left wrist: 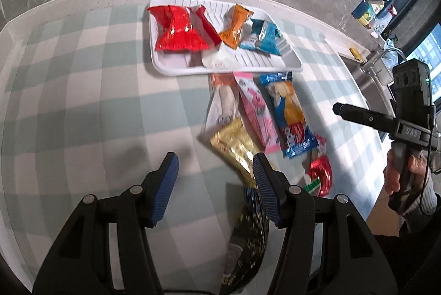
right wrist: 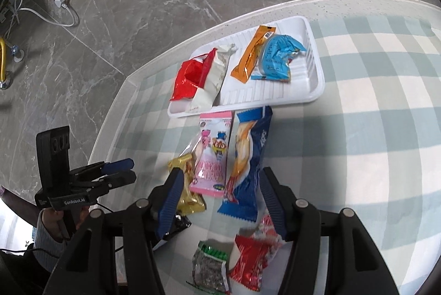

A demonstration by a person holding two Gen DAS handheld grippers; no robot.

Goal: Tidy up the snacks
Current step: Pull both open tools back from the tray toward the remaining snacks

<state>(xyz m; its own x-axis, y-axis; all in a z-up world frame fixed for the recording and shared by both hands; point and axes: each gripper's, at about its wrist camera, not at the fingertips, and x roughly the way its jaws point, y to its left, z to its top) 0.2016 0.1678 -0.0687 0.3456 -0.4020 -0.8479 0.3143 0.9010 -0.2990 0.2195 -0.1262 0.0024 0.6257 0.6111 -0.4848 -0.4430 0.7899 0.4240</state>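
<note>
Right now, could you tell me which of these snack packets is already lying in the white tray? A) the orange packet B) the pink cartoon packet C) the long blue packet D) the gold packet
A: the orange packet lies inside the white tray beside a light blue one, while the pink cartoon packet, gold packet and long blue packet lie on the checked cloth in front of the tray.

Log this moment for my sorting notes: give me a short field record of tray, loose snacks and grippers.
surface: checked cloth
tray: white, holds red pack, white pack, orange pack, light blue pack
loose beside tray: pink pack, blue pack, gold pack
left gripper: open, empty
right gripper: open, above the loose packs
</note>
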